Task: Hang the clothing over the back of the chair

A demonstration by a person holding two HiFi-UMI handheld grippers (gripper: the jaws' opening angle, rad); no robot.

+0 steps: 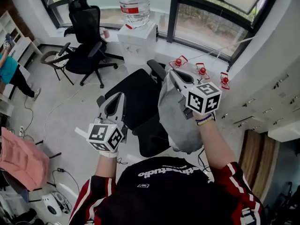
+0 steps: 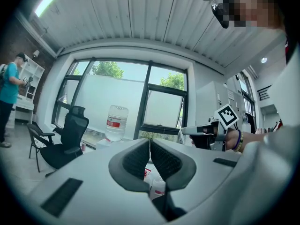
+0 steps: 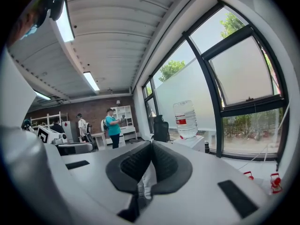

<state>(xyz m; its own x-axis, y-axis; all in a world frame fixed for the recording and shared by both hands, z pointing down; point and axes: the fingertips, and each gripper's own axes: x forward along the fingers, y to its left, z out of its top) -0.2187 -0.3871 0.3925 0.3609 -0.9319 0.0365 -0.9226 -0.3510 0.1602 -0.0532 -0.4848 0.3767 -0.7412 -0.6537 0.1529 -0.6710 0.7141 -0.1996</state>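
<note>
Landmark: black chair [image 1: 136,95], centre of the head view, directly in front of the person.
- Second office chair [image 1: 86,36]: beyond the chair, up-left, by the window, well apart.
- Water dispenser [image 1: 136,41] with bottle [image 1: 134,1] on top: straight beyond the chair, against the window.
- Pink cloth [image 1: 21,158]: far left of the chair, well apart.
- Grey clothing [image 1: 177,118]: hangs in one bunch along the chair's right side, top end up at the right gripper. It isn't draped over the back. Can't tell whether it touches the chair.
- Right gripper [image 1: 171,72]: above the chair's right edge, jaws clamped on the clothing. Fabric [image 3: 143,182] shows between the pads.
- Left gripper [image 1: 122,95]: over the chair's left edge, jaws closed together with nothing between them and clear of the clothing.
</note>
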